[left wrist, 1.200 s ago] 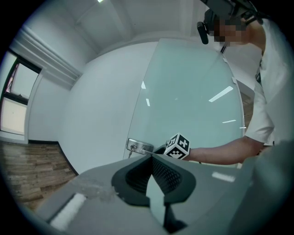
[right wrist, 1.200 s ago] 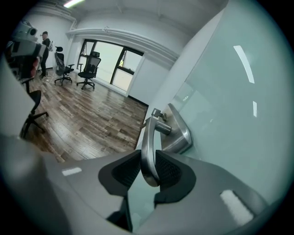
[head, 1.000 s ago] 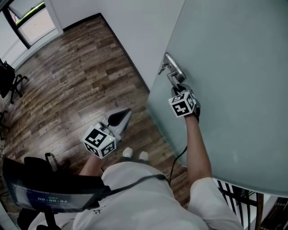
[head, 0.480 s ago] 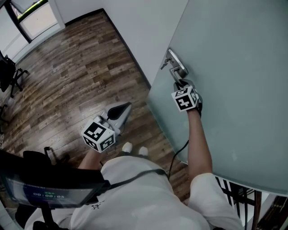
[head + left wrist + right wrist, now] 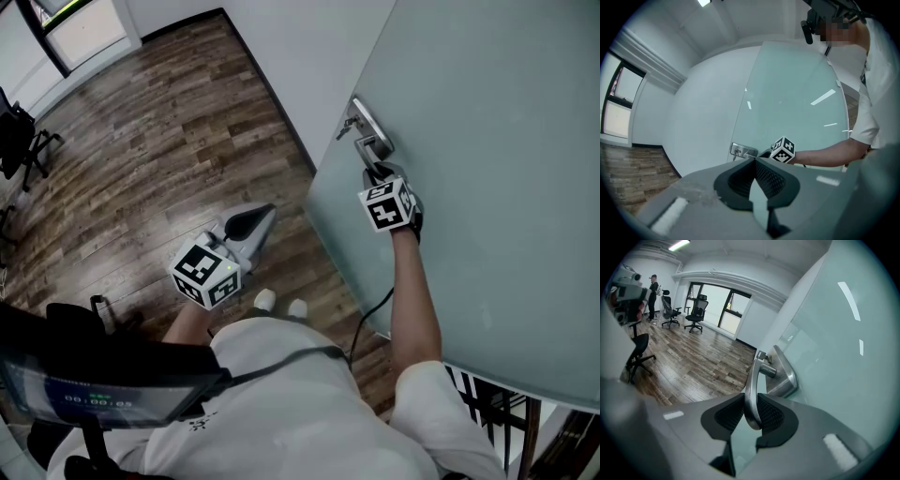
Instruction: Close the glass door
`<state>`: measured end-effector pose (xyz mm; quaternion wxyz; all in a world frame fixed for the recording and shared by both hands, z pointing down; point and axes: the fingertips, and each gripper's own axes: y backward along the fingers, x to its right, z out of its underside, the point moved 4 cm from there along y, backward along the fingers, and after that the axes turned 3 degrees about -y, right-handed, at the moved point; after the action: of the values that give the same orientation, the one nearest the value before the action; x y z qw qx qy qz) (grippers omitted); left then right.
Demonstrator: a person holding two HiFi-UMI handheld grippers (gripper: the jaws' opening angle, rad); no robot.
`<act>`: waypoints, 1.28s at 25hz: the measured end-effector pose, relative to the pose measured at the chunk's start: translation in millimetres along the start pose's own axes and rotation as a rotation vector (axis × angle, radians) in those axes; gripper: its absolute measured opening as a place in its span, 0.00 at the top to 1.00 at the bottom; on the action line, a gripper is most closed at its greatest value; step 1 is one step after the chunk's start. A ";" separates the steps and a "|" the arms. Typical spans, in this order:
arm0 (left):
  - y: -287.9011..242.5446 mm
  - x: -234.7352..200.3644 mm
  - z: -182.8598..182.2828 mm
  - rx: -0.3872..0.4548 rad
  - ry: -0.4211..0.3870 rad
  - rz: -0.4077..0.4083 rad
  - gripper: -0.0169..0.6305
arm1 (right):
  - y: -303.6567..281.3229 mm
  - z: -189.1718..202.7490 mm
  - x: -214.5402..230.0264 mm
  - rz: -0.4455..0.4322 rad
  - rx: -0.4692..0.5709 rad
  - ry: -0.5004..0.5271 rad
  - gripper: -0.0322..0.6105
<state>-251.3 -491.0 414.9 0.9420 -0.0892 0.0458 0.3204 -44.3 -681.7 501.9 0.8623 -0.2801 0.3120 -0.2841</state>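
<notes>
left gripper (image 5: pixel 263 217): low beside the person's body, over the floor (image 5: pixel 141 141), well apart from the door. its jaws are pressed together with nothing between them, seen plainly in the left gripper view (image 5: pixel 754 163).
right gripper (image 5: pixel 377 174): raised on an outstretched arm (image 5: pixel 412 291), close up to the door, its marker cube turned to the head camera.
right jaws: clamped on the handle (image 5: pixel 751 380), one ribbed pad on each side of the lever's free end.
handle: a curved metal lever on a long metal plate (image 5: pixel 785 371), near the door's free edge. in the head view it shows just above the cube (image 5: pixel 364 150).
key (image 5: pixel 761 355): sticks out of the plate, just beside the lever's stem.
door (image 5: pixel 487 187): frosted glass, standing open, with its free edge out from the white wall (image 5: pixel 300 56) behind it and over the floor.
floor: dark wood planks, running from the door's foot to the far windows.
far end: office chairs (image 5: pixel 696 312) in front of a tall window (image 5: pixel 717 305), well apart from the door.
</notes>
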 end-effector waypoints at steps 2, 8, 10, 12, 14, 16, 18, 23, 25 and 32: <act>-0.4 -0.9 2.9 0.002 -0.003 0.004 0.97 | 0.3 0.1 -8.2 -0.004 0.007 0.009 0.81; 1.0 -7.6 2.9 -0.001 -0.003 0.034 0.97 | 7.2 -7.9 -32.6 -0.019 0.033 0.022 0.80; 2.7 -7.6 4.1 0.000 -0.001 0.045 0.96 | 11.2 -8.4 -41.4 -0.026 0.042 0.027 0.80; 3.3 -8.7 3.8 0.002 0.002 0.051 0.97 | 15.2 -9.7 -47.9 -0.035 0.052 0.027 0.80; 4.2 -10.2 0.6 0.004 0.008 0.052 0.97 | 19.7 -12.9 -52.8 -0.045 0.059 0.028 0.79; 7.8 -9.8 -1.5 0.007 0.010 0.049 0.97 | 25.4 -15.5 -58.9 -0.053 0.064 0.030 0.79; 14.7 -5.4 0.7 0.009 0.006 0.038 0.96 | 31.9 -15.1 -67.8 -0.056 0.073 0.035 0.79; 16.0 16.8 0.2 0.012 -0.001 -0.026 0.97 | 40.1 -13.2 -75.0 -0.069 0.102 0.042 0.79; 16.9 30.2 0.0 0.017 0.016 -0.046 0.96 | 43.7 -12.4 -79.4 -0.073 0.117 0.039 0.79; 57.8 88.5 1.1 0.035 0.029 -0.139 0.96 | 79.5 -22.9 -112.5 -0.104 0.157 0.036 0.79</act>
<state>-216.6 -393.0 395.3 0.9625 -0.0804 0.0588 0.2522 -107.6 -559.7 477.2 0.8600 -0.2223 0.2892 -0.3568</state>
